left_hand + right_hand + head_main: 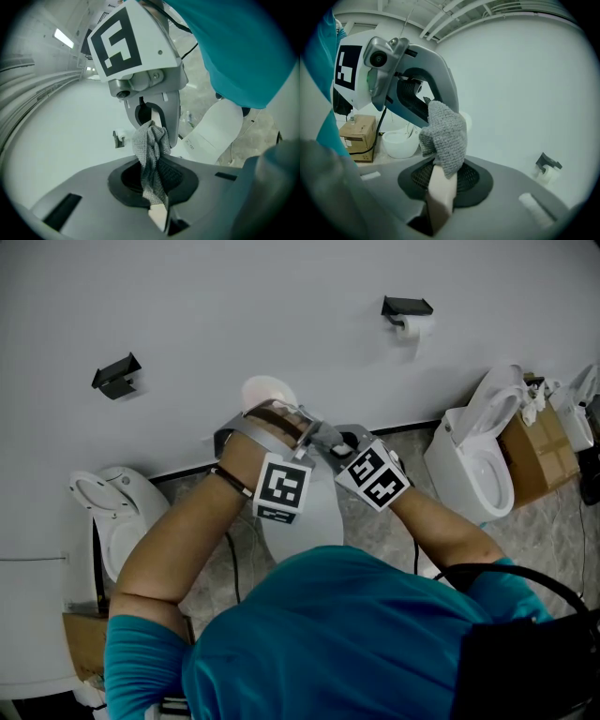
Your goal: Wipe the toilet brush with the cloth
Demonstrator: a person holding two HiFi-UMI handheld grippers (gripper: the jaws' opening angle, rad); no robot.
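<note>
Jaws of the left gripper (pixel 425 108) are pinched together on a grey knitted cloth (pixel 445 133), which bunches out of them and drapes over the upper end of the toilet brush (pixel 440 190). Only the brush's pale, cream-coloured handle shows; its head is out of sight. The right gripper (pixel 151 121) has its jaws closed on that handle, gripping it lower down, so that the stick runs from between them up into the cloth. In the left gripper view the cloth hangs in a twisted fold straight between the two grippers, which face each other nearly tip to tip, and a bit of the handle shows beneath it. From the head view both forearms reach forward and converge: the left forearm (pixel 178 540) slants up from the lower left, a dark band (pixel 230 481) round its wrist, with the left hand (pixel 272 423) wrapped over the gripper's body; the right forearm (pixel 441 521) comes in from the lower right. Both marker cubes sit side by side, turned up toward the head. All this is held in the air above a white toilet (pixel 300 531) that stands at the floor's far edge against the wall (pixel 281 315). Two more toilets stand along that edge, one to the left (pixel 117 512) and one to the right (pixel 469 465), with a cardboard box (pixel 534 451) just beside the right one.
</note>
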